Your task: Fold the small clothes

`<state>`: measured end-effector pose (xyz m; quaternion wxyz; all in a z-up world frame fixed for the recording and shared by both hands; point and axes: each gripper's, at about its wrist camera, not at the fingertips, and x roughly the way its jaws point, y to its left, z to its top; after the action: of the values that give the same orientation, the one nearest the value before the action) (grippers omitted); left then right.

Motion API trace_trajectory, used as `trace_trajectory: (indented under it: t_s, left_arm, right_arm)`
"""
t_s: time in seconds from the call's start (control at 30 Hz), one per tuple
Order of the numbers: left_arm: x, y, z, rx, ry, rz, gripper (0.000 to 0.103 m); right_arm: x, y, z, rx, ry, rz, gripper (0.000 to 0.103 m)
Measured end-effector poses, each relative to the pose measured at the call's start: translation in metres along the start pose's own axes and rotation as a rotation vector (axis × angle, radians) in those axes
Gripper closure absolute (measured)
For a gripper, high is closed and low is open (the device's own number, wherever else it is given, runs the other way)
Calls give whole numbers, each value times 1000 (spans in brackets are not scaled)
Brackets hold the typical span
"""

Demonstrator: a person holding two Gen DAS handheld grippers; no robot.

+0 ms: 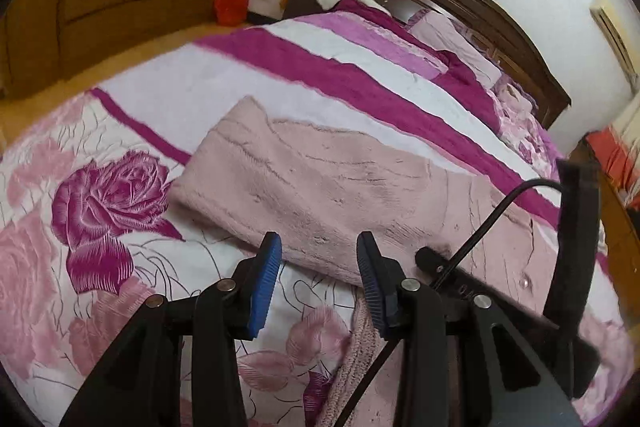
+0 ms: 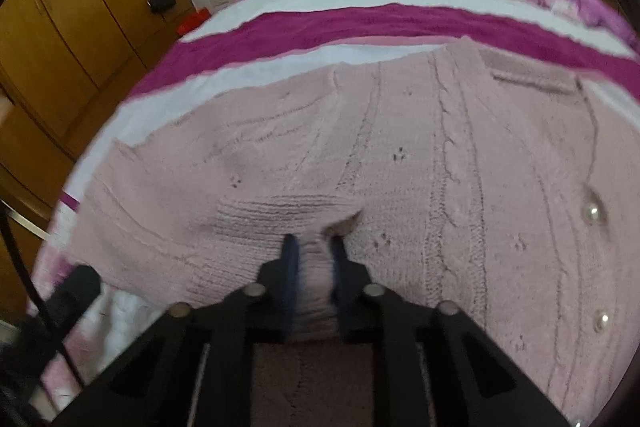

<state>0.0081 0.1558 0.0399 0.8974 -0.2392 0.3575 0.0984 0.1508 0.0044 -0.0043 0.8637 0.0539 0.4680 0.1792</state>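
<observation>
A pale pink cable-knit cardigan (image 2: 400, 155) with pearl buttons (image 2: 592, 213) lies flat on the bed. My right gripper (image 2: 314, 247) is shut on a pinched-up fold of its knit near the ribbed cuff (image 2: 280, 211). In the left wrist view the same cardigan (image 1: 320, 179) stretches across the quilt, one sleeve end pointing left. My left gripper (image 1: 318, 247) hovers just in front of the cardigan's near edge, its blue pads (image 1: 264, 287) apart with nothing between them. A strip of pink knit (image 1: 352, 355) lies under its right finger.
The bed carries a rose-print quilt (image 1: 100, 207) with magenta and white stripes (image 2: 360, 23). Pillows and a dark headboard (image 1: 480, 11) are at the far end. Wooden wardrobes (image 2: 60, 47) stand to the left. The other tool's black cable (image 1: 480, 227) crosses the right of the left wrist view.
</observation>
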Motion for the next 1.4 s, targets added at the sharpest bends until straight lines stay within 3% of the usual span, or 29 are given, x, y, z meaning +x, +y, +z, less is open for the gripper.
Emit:
trace_trajectory:
  t_s: [0.2,0.3,0.47,0.7,0.83,1.2,1.4]
  left_arm:
    - [-8,2,8,-13,-12,-59,87]
    - [-8,5,12,-31,-14,-69,87]
    - [-6,-3,13,-14,-13,-76,87]
    - [7,-14,15,-7,12,-54,87]
    - [8,-19,19,30,-3,-51,87]
    - [29,-44,6,77,48,-40,87]
    - [31,-46,10,63,21,-129,87]
  right_arm:
    - [-32,8,4,-109,-97,43,93]
    - [-49,13,10,-146,-143,-7,93]
    - [-77,2,12,-131,-197,-19,93]
    - [-105,-49,15,-63,-212,-4,93]
    - [-120,-81,12,-60,-221,-5,93]
    - [-160,-159,2,-90,-280,-64,93]
    - [-174,-192,-14,-92,-295,-83,92]
